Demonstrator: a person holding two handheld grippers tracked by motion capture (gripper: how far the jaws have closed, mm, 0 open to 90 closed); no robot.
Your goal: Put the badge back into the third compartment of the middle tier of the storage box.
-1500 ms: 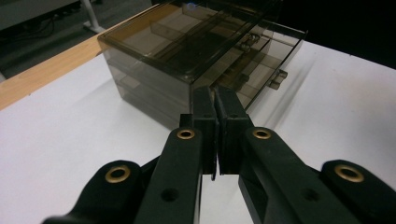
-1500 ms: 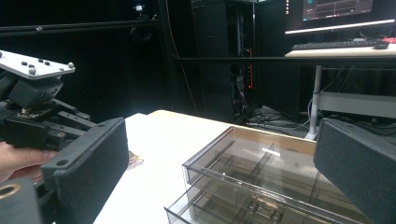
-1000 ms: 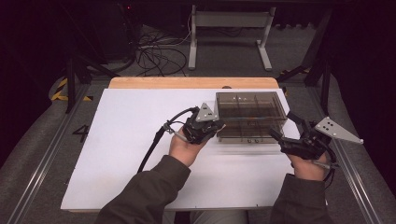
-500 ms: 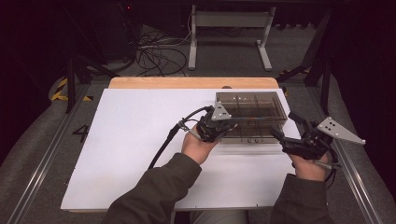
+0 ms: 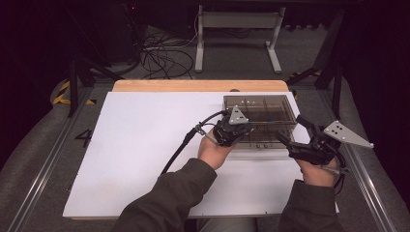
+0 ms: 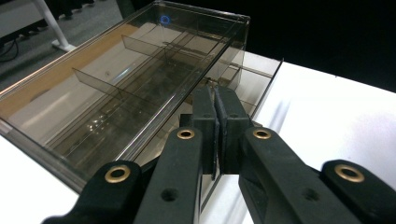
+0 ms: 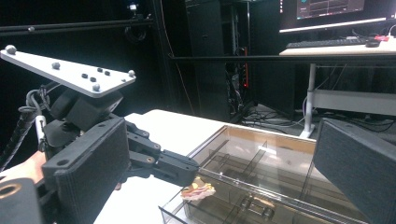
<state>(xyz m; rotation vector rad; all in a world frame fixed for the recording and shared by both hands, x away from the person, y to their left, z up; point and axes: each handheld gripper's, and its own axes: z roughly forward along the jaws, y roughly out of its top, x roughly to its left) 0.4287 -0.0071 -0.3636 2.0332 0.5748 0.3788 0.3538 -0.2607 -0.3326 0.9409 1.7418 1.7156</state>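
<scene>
Left tongs (image 7: 198,184) pinch small item (image 7: 198,191) over box's (image 5: 261,108) open drawer (image 6: 261,79).

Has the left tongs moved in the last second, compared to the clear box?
Yes. The left tongs shifted rightward along the front of the clear box, from its left corner toward its middle.

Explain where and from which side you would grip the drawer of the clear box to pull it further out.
Grip the drawer's front wall from the person's side. It already juts out of the box as a thin upright wall, so one jaw could likely slip inside it and one outside. The open right gripper suits best, since the left gripper is shut on a small piece.
</scene>
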